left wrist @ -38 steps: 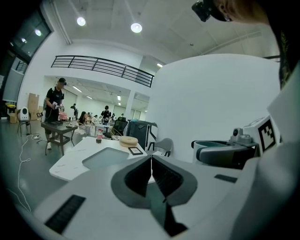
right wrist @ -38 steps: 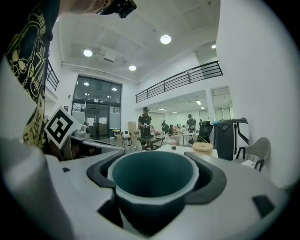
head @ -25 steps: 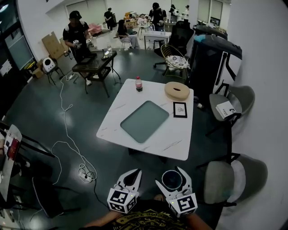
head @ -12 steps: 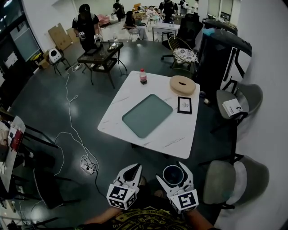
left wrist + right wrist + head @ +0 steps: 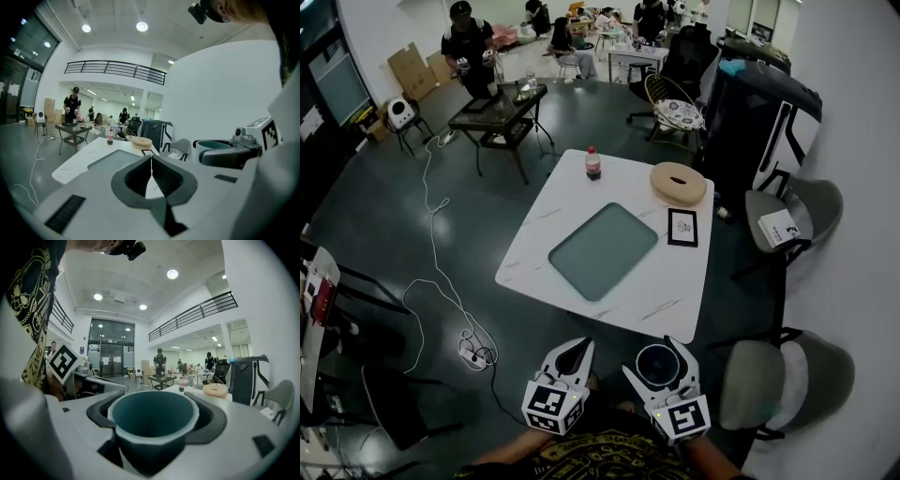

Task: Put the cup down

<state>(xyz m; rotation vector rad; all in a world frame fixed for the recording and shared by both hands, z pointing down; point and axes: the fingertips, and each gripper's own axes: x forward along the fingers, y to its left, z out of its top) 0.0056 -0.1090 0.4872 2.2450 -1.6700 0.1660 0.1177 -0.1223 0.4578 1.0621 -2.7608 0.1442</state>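
Observation:
A dark teal cup [image 5: 153, 420] with a pale rim stands upright between the jaws of my right gripper [image 5: 657, 362], which is shut on it; the cup [image 5: 656, 367] is held over the floor, short of the white table's [image 5: 656, 291] near edge. My left gripper [image 5: 575, 354] is beside it on the left, jaws shut with nothing between them [image 5: 151, 173]. From the left gripper view the cup [image 5: 212, 146] shows at the right. A grey-green tray [image 5: 602, 249] lies in the middle of the table.
On the table stand a small red-capped bottle [image 5: 592, 163], a round tan holder [image 5: 678, 183] and a black-framed card [image 5: 682, 227]. Grey chairs [image 5: 783, 375] stand to the right of the table. A white cable with a power strip [image 5: 472, 354] lies on the floor at left. People stand at the far tables.
The head view has shifted slightly, so the table sits a little differently in frame. Both grippers and the cup keep the same pose near my body.

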